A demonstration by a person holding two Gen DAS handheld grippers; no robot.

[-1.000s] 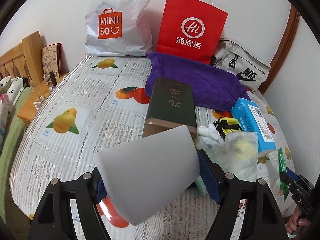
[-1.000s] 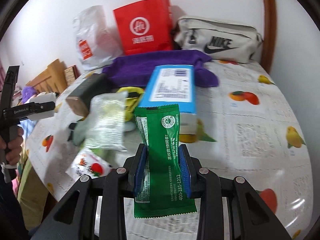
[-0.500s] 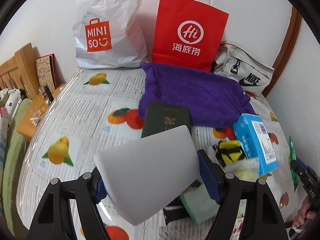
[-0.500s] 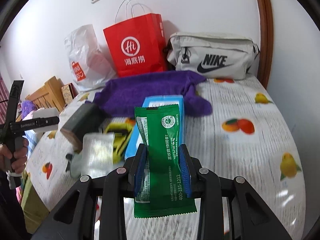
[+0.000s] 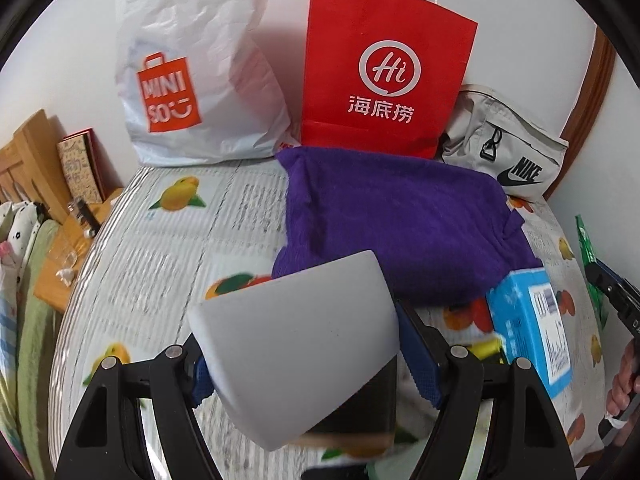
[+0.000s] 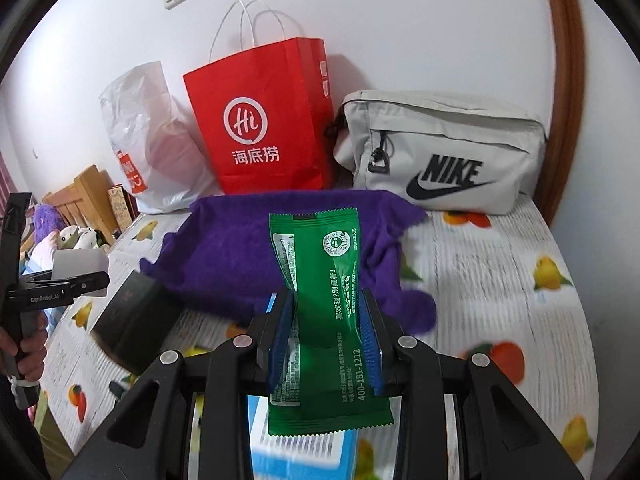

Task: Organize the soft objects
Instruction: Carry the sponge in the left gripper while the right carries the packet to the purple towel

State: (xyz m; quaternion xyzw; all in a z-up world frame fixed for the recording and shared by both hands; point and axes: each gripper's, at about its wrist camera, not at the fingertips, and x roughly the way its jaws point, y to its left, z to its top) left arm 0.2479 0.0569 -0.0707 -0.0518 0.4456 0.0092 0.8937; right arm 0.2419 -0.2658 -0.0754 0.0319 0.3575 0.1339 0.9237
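Note:
My left gripper is shut on a grey foam sponge block, held above the table; it also shows in the right wrist view. My right gripper is shut on a green snack packet, held upright above a blue box. A purple towel lies ahead of both grippers, in front of a red paper bag, a white MINISO plastic bag and a grey Nike pouch.
The table has a fruit-print cloth. A dark box lies left of the towel, partly under the sponge. A blue box sits at right. A wooden headboard and plush toys stand at left.
Both grippers have moved forward toward the purple towel and the bags, still holding the sponge and the green packet. The clutter of small items has dropped below the views.

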